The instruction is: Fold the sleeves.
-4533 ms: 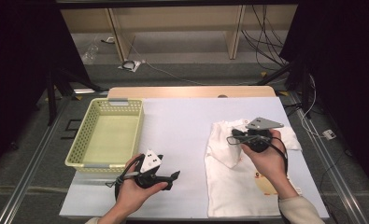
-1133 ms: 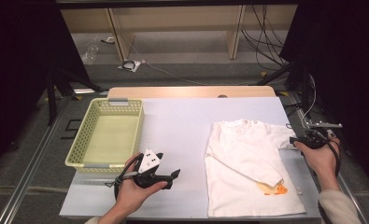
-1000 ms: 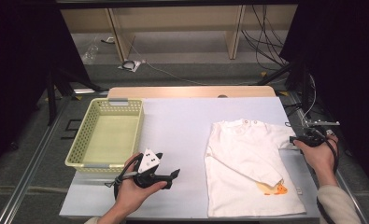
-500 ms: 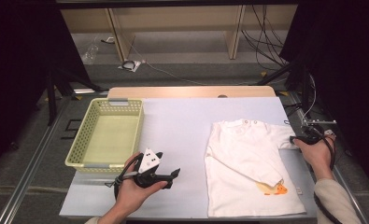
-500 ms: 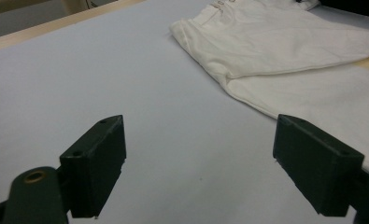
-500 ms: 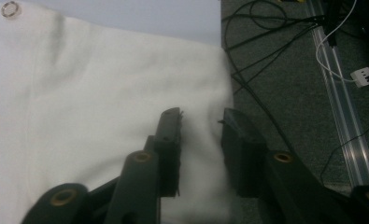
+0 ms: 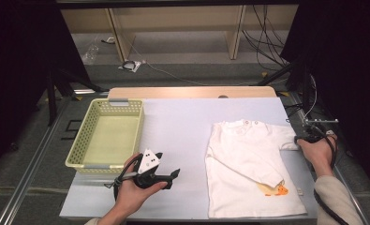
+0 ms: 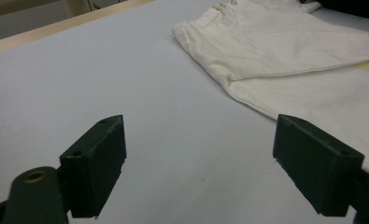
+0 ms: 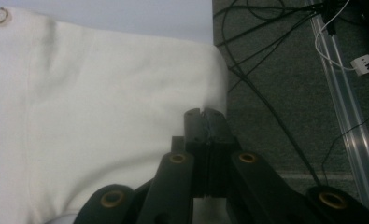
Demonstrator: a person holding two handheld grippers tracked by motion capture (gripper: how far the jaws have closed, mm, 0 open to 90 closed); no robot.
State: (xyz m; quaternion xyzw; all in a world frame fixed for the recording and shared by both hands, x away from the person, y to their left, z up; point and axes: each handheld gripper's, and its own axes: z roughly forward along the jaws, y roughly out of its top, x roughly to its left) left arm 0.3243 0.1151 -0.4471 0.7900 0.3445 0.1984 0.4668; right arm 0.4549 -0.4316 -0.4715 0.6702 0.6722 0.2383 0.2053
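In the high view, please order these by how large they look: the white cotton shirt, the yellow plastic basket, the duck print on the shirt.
1. White cotton shirt
2. Yellow plastic basket, somewhat smaller
3. Orange duck print, by far the smallest

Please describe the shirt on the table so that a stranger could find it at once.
Look at the right half of the white table, far from the yellow basket on the left. The shirt lies flat there, cream-white, with an orange duck print near its hem.
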